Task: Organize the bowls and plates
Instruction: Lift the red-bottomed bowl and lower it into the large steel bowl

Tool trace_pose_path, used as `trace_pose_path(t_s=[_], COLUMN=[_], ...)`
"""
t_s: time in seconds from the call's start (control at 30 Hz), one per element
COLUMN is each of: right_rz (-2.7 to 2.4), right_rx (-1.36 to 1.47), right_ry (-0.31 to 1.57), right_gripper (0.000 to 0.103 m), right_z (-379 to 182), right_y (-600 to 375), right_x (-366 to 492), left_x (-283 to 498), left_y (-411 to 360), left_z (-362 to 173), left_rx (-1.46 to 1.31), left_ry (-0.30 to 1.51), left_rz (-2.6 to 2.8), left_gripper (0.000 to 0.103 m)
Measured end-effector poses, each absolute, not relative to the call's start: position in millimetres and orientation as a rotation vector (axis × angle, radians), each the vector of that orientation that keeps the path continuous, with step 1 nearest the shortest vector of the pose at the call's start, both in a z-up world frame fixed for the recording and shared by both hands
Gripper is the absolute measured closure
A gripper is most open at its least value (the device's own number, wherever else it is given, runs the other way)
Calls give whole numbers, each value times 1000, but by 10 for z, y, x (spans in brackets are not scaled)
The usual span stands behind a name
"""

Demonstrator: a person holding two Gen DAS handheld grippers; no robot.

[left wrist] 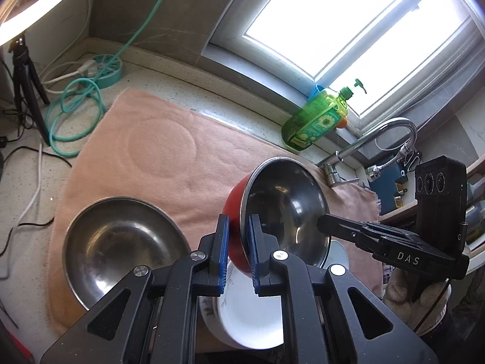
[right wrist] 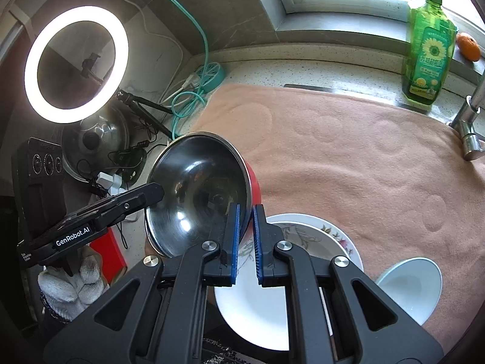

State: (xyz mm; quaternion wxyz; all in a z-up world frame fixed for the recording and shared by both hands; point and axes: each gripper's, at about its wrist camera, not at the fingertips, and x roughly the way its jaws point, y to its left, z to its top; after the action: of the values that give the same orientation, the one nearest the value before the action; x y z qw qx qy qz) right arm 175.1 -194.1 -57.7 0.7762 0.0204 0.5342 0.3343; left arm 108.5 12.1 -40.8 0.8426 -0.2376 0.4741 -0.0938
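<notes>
A red bowl (left wrist: 288, 200) with a shiny steel inside hangs tilted above the pink towel (left wrist: 169, 157), held by its rim from two sides. My left gripper (left wrist: 239, 221) is shut on the near rim, blue pads on either side of the wall. My right gripper (right wrist: 246, 209) is shut on the opposite rim of the same bowl (right wrist: 200, 182). A larger steel bowl (left wrist: 121, 242) rests on the towel to the left. Beneath the red bowl lie a floral plate (right wrist: 321, 236) and a white plate (right wrist: 251, 303). A white bowl (right wrist: 412, 288) sits at the lower right.
A green soap bottle (right wrist: 427, 57) and an orange (right wrist: 468, 47) stand by the window sill, with the faucet (right wrist: 469, 121) beside them. A ring light (right wrist: 75, 63), tripod, pot lid (right wrist: 97, 145) and tangled cables crowd the counter's left end. Gloved hands (right wrist: 72, 285) hold the grippers.
</notes>
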Motion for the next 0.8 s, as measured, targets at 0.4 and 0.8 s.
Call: trace_pose_path(t_s=[0.4, 0.8], right_rz=[799, 790], right_rx=[-100, -224], right_ry=[1196, 1252], right_gripper=[94, 94], right_z=[-873, -1331], right_y=[-1114, -666], right_x=[1566, 1517], left_x=[736, 661], left_y=[740, 941], left_z=[-657, -998], left_rx=[-565, -475], left_ry=[1024, 1124], left_rz=[-64, 21], left_gripper=[92, 92])
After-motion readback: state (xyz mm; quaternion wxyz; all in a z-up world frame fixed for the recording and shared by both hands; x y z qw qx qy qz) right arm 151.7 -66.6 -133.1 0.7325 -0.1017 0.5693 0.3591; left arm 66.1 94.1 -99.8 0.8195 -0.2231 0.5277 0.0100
